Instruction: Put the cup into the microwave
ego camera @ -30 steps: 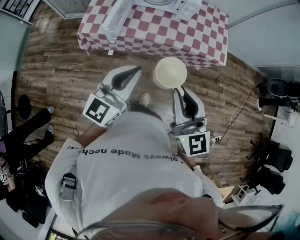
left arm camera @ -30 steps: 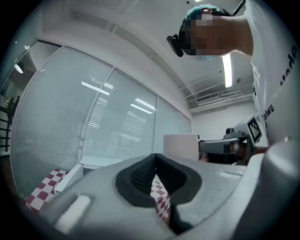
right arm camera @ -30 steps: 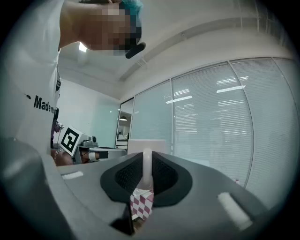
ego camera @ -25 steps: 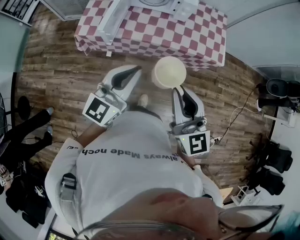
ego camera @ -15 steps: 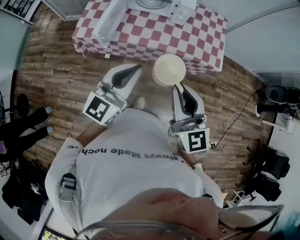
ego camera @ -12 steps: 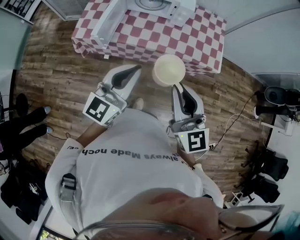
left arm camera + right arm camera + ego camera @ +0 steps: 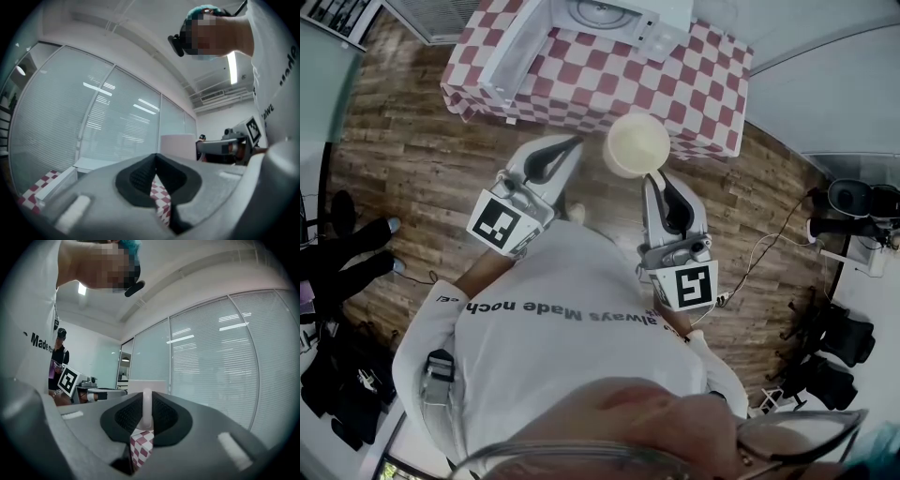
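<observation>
– Short of the microwave (image 7: 614,14), level with the near edge of the checkered table (image 7: 675,89) it sits on: that's where we have the cup (image 7: 637,145), up in the air. The microwave's door (image 7: 511,52) is swung wide open.
– Who's got it?
– We read it as the right gripper (image 7: 658,178). The head view only shows the cup just off its tips, on the microwave side, and we can't see the grip from there. The right gripper view shows it: jaws almost closed, clamped on the cup's thin white handle (image 7: 146,411), cup body just beyond.
– And the other one?
– We see the left gripper (image 7: 572,142) beside the cup, on the person's left and about as far back from the microwave, not touching it. In the left gripper view its jaws are pressed together with nothing between them; only checkered cloth shows through the gap below. That view also gives us the cup's side wall, upright, against the right gripper's nose. The head view gives only the rim and pale inside.
– Cup in the microwave?
– Not yet. It's outside, with bare table top between the two.
</observation>
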`<state>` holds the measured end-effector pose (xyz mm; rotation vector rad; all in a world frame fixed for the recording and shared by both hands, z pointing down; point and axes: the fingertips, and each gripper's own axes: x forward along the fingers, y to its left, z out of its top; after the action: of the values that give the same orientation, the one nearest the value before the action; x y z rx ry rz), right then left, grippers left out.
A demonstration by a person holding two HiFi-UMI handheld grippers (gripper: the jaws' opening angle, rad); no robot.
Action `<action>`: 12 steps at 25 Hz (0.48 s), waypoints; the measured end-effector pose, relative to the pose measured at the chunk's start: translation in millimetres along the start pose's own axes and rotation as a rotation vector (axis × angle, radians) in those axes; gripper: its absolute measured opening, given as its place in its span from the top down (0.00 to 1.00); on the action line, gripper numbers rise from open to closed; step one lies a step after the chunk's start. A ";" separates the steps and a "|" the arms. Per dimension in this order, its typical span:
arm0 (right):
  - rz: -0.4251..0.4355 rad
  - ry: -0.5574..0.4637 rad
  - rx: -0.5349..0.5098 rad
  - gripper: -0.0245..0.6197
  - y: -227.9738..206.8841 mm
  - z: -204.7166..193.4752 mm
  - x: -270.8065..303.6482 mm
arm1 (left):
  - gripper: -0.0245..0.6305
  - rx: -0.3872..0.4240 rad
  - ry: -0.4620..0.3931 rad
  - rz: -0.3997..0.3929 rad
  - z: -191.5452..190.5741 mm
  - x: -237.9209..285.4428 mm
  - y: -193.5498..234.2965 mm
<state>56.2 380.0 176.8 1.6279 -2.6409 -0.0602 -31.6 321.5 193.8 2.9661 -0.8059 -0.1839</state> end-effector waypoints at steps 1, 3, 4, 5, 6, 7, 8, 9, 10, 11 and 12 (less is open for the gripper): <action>0.000 0.001 0.001 0.90 -1.4 -0.7 3.0 | 0.96 -0.001 0.000 -0.001 -0.7 1.7 2.6; 0.002 0.000 0.001 0.90 -4.8 -1.7 11.2 | 0.96 -0.003 -0.001 -0.003 -1.5 5.5 10.1; 0.003 -0.001 0.001 0.90 -7.0 -2.0 16.3 | 0.96 -0.004 -0.001 -0.004 -1.7 7.9 14.9; 0.003 -0.002 0.002 0.90 -9.3 -2.1 21.9 | 0.96 -0.005 -0.001 -0.004 -1.8 10.2 20.1; 0.003 -0.002 0.002 0.90 -11.5 -2.4 27.6 | 0.96 -0.005 0.000 -0.004 -1.8 12.6 25.5; 0.004 -0.002 0.002 0.90 -13.5 -2.8 33.4 | 0.96 -0.005 0.002 -0.005 -2.0 15.0 30.8; 0.004 -0.001 0.002 0.90 -15.8 -3.5 39.3 | 0.96 -0.006 0.003 -0.007 -2.4 17.6 36.2; 0.003 -0.001 0.002 0.90 -18.3 -4.3 45.6 | 0.96 -0.006 0.004 -0.009 -2.8 20.6 41.9; 0.003 0.000 0.003 0.90 -20.9 -5.2 52.2 | 0.96 -0.007 0.005 -0.011 -3.2 23.8 48.0; 0.003 0.000 0.004 0.90 -23.6 -6.1 59.3 | 0.96 -0.008 0.006 -0.013 -3.5 27.2 54.6; 0.003 0.001 0.004 0.90 -26.3 -6.6 66.6 | 0.96 -0.009 0.007 -0.014 -3.7 30.7 61.7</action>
<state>50.1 308.5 182.9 1.6250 -2.6443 -0.0537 -35.6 252.9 200.1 2.9631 -0.7815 -0.1773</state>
